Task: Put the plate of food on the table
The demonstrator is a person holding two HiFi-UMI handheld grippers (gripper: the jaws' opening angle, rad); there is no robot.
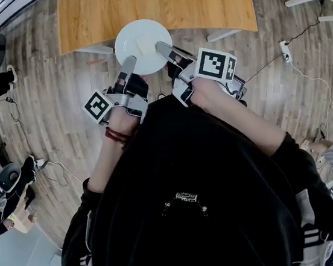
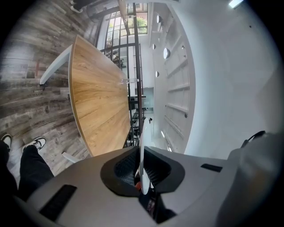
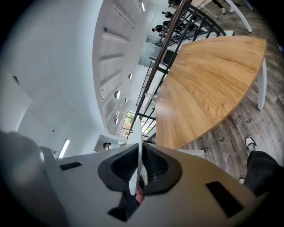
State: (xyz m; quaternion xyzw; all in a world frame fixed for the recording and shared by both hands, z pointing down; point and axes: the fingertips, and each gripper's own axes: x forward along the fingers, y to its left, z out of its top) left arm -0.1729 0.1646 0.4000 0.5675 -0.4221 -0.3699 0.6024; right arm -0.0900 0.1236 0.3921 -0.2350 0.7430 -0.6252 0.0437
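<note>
At twelve o'clock before the person, the plate [image 1: 134, 35] with food [image 1: 144, 44] hangs at the counter's [image 1: 156, 6] near edge. The left claw [image 1: 130, 62] clamps its rim at seven o'clock and the right claw [image 1: 163, 48] at four (both edge-on). It looks stiff, breakable and slippery, so keep it level.

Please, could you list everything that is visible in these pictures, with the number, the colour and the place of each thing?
plate: one, white, held at the table's near edge
food: one pale piece, middle of the plate
table: one, light wood top with white legs, ahead of the person
floor: grey-brown wood planks, all around
power strip: one, white, on the floor at the right, with a cable
left tool: one, grey, shut on the plate's near rim
right tool: one, grey, shut on the plate's near rim
black top: one, on the person, bottom of the head view
</note>
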